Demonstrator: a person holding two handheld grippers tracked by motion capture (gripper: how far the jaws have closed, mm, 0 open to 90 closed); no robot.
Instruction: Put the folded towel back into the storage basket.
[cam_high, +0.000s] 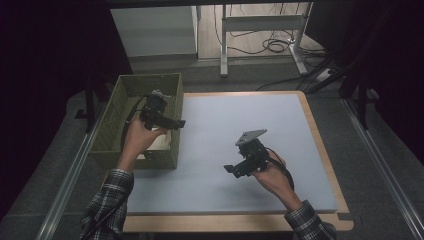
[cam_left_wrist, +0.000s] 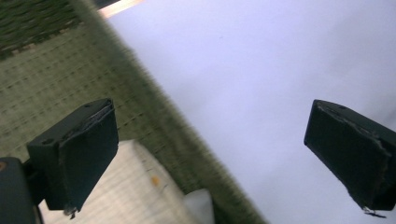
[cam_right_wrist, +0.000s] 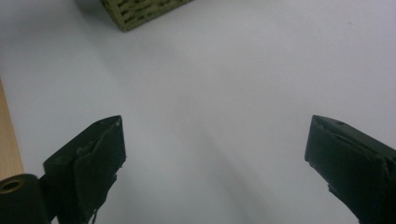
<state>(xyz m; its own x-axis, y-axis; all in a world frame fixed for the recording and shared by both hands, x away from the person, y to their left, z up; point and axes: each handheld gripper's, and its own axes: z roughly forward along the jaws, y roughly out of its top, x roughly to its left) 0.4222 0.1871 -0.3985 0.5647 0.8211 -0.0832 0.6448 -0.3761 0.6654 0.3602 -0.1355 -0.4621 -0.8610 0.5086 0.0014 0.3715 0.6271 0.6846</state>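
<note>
While my left tongs (cam_high: 167, 121) hang over the right wall of the green woven basket (cam_high: 114, 112) at the left of the high view, their jaws stand wide apart and empty; the left gripper view shows something pale lying inside the basket (cam_left_wrist: 135, 196). My right tongs (cam_high: 239, 169), also spread wide and empty, hover over the bare grey table (cam_high: 215, 115) at lower centre.

High view looks down; both gripper views closely share the green basket (cam_high: 150, 85).
</note>
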